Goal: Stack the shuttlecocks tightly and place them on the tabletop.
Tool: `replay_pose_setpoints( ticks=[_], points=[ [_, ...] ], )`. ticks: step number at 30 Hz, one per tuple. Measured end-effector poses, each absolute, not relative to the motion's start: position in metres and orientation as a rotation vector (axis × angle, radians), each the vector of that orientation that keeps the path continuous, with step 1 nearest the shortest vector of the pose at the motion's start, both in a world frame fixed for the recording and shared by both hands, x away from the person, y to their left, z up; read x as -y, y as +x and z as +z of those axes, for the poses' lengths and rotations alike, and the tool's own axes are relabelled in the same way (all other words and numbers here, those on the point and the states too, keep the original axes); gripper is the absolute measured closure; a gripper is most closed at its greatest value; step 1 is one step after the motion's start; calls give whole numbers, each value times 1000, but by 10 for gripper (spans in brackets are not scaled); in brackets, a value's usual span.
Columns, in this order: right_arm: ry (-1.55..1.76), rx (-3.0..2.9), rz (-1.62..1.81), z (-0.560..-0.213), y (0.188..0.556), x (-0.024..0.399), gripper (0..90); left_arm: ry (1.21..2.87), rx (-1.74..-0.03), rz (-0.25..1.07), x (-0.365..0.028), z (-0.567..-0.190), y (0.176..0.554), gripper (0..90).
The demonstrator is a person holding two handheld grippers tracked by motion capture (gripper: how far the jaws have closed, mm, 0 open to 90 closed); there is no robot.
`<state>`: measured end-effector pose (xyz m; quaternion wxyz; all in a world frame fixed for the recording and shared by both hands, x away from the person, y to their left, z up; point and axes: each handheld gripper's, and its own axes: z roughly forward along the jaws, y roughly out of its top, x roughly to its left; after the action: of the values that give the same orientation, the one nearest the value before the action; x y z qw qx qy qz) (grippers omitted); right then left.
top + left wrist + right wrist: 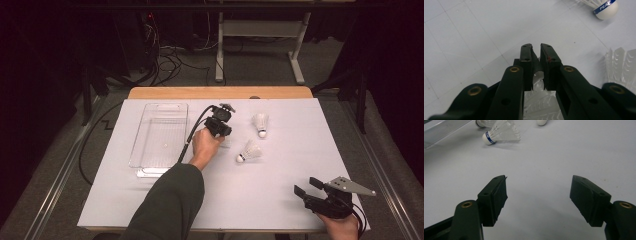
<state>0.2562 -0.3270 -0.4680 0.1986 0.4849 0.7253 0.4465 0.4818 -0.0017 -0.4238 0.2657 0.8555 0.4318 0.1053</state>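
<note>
We note left gripper mid-table, jaws nearly together over shuttlecock – feather skirt right under them, whether pinched we cannot tell. Clear tray just left of it, long axis running away from us. Right gripper gapes empty – well apart

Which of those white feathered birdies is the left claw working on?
The shuttlecock lying between the left claw's jaws, its feathers beneath them. The other two shuttlecocks lie apart, to its right.

Matt black plastic jaws on the left gripper. Beside it, a glossy clear-plastic tray; 2 white feathered shuttlecocks on matt paper.
</note>
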Motion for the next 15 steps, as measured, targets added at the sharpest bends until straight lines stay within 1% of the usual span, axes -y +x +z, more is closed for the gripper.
replay_pose_setpoints(
  ticks=[5, 15],
  points=[
    [1359, -2029, 1250, -468, 256, 327, 303, 2306, -1164, 282, 4, -426, 483, 731],
    [1360, -2027, 1252, -468, 256, 327, 303, 2302, -1163, 274, 8, -427, 484, 637]
  ],
)
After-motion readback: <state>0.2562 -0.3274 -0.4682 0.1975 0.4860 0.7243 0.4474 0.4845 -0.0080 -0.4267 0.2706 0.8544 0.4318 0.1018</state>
